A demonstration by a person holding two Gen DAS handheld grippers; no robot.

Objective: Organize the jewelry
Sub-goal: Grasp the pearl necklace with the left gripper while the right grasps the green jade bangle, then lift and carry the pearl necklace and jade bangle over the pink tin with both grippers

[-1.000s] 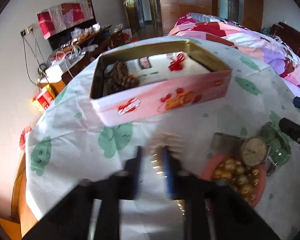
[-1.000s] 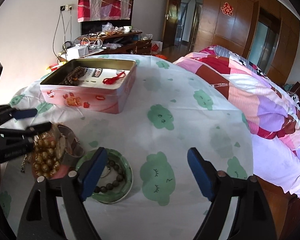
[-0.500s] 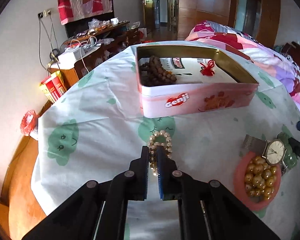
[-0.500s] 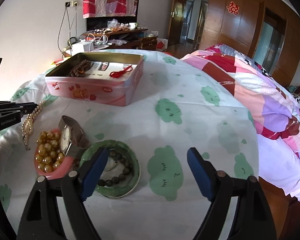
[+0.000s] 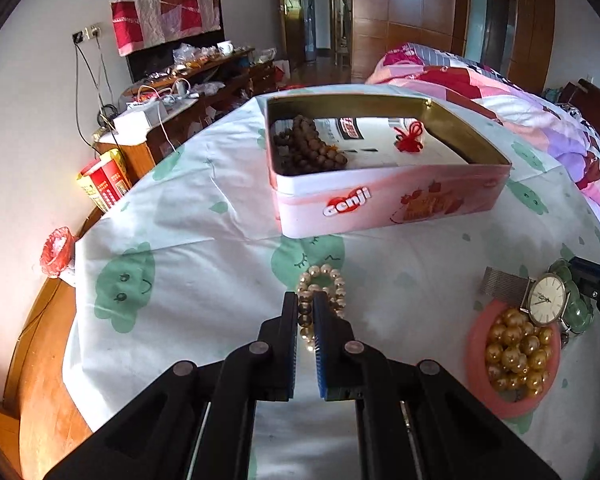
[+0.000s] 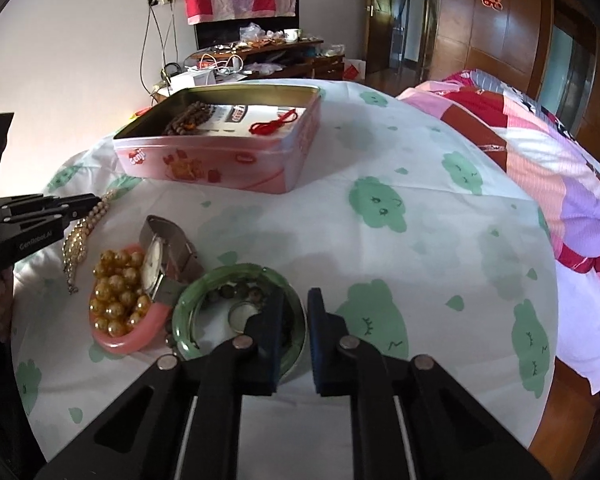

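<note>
My left gripper (image 5: 306,304) is shut on a cream pearl bracelet (image 5: 324,280) and holds it just above the cloth, in front of the pink tin (image 5: 380,204). From the right wrist view the bracelet (image 6: 80,236) hangs from that gripper (image 6: 96,202). The tin holds brown wooden beads (image 5: 304,148) and a red knot charm (image 5: 410,138). My right gripper (image 6: 296,308) has closed around the right rim of a green bangle (image 6: 188,312). Inside the bangle lie dark beads and a ring. A watch (image 6: 160,256) leans on a pink bangle (image 6: 132,336) filled with golden beads (image 6: 116,288).
The table has a white cloth with green cartoon prints (image 6: 380,204). A bed with a pink patchwork quilt (image 6: 540,152) is at the right. A cluttered wooden sideboard (image 5: 188,92) stands behind the table at the left.
My right gripper has closed from wide open onto the green bangle's rim. My left gripper keeps hold of the pearl bracelet and has shifted slightly.
</note>
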